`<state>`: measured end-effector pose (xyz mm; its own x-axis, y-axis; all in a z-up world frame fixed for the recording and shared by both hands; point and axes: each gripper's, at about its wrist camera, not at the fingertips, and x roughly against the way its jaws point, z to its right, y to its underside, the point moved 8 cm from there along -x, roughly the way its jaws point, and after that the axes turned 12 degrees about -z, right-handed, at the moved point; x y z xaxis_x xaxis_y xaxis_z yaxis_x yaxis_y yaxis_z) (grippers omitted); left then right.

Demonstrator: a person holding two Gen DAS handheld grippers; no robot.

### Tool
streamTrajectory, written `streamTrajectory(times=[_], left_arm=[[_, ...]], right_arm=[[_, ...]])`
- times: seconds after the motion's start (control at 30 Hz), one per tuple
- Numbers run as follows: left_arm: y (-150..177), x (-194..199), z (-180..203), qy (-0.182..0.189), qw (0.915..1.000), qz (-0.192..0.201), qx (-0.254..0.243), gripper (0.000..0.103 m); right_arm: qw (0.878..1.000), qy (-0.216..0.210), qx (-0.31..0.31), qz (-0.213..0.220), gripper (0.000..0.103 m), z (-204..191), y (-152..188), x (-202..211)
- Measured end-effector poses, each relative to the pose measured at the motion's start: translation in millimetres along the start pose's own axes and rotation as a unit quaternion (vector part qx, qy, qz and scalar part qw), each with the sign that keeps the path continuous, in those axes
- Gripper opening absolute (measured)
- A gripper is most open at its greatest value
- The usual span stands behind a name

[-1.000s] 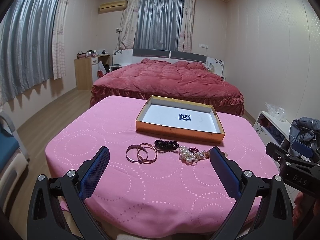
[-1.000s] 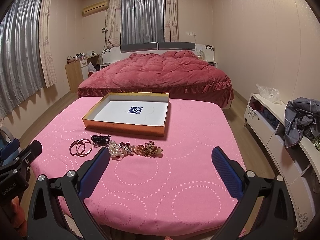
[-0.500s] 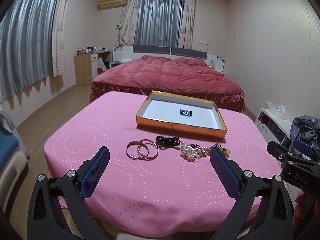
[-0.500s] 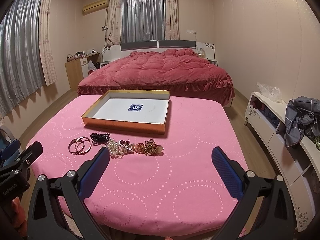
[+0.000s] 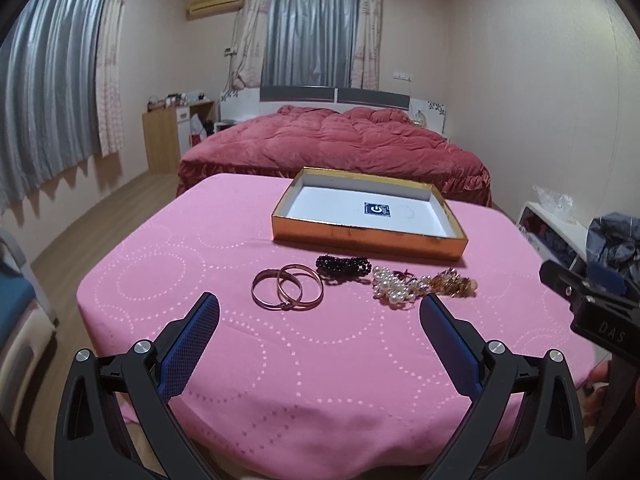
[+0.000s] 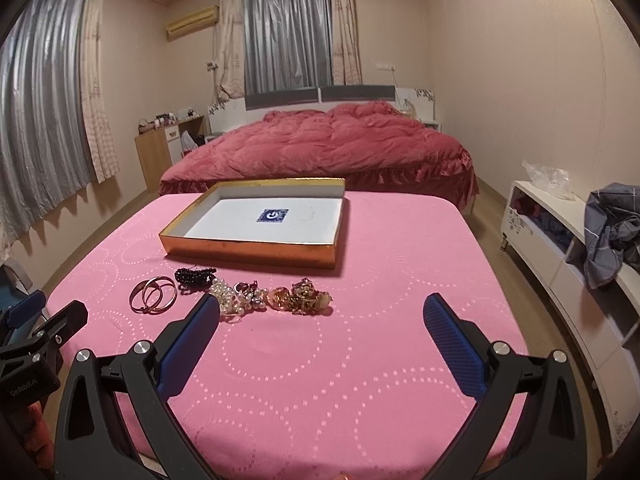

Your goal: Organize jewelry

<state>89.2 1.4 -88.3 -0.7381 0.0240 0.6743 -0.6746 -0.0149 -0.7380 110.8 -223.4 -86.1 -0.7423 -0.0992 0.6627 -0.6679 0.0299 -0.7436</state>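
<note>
On the pink table [image 5: 320, 360] lies a row of jewelry: two metal bangles [image 5: 287, 286] [image 6: 153, 300], a black bead bracelet [image 5: 343, 266] [image 6: 196, 277], a pearl bracelet [image 5: 394, 286] [image 6: 230, 300] and an amber-gold piece [image 5: 452, 283] [image 6: 300, 297]. Behind them sits an open gold-edged box [image 5: 368, 240] [image 6: 248, 249] with a white inside. My left gripper [image 5: 319, 312] is open and empty, short of the bangles. My right gripper [image 6: 321, 314] is open and empty, just short of the pearls and the amber piece.
A red bed [image 5: 340, 148] stands behind the table. A white low cabinet [image 6: 568, 240] with clothes on it is at the right. A wooden desk [image 5: 168, 140] is at the back left. The right gripper's body [image 5: 592, 312] shows in the left view.
Both grippers have tilted up and moved slightly closer to the table; the jewelry sits nearer the fingertips. Nothing was grasped.
</note>
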Motion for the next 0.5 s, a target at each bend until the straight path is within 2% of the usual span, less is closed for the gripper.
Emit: streamTrajectory(times=[0.07, 0.2, 0.3, 0.4, 0.5], left_arm=[[5, -9, 3, 0.001, 0.9998, -0.01, -0.015, 0.097], [15, -24, 3, 0.047, 0.9985, -0.027, -0.003, 0.097], [24, -41, -8, 0.032, 0.9977, -0.058, 0.016, 0.097], [30, -53, -21, 0.003, 0.9974, -0.068, 0.026, 0.097], [32, -60, -29, 0.002, 0.9968, -0.073, 0.032, 0.097]], right_arm=[[1.0, -0.011, 0.005, 0.006, 0.0, -1, 4, -8], [0.999, -0.029, 0.013, -0.032, 0.0, -2, 19, -37], [0.999, -0.016, 0.019, -0.046, 0.0, 1, 31, -54], [0.998, -0.014, 0.02, -0.051, 0.0, 6, 37, -65], [0.998, -0.011, 0.012, -0.053, 0.0, 13, 40, -71]])
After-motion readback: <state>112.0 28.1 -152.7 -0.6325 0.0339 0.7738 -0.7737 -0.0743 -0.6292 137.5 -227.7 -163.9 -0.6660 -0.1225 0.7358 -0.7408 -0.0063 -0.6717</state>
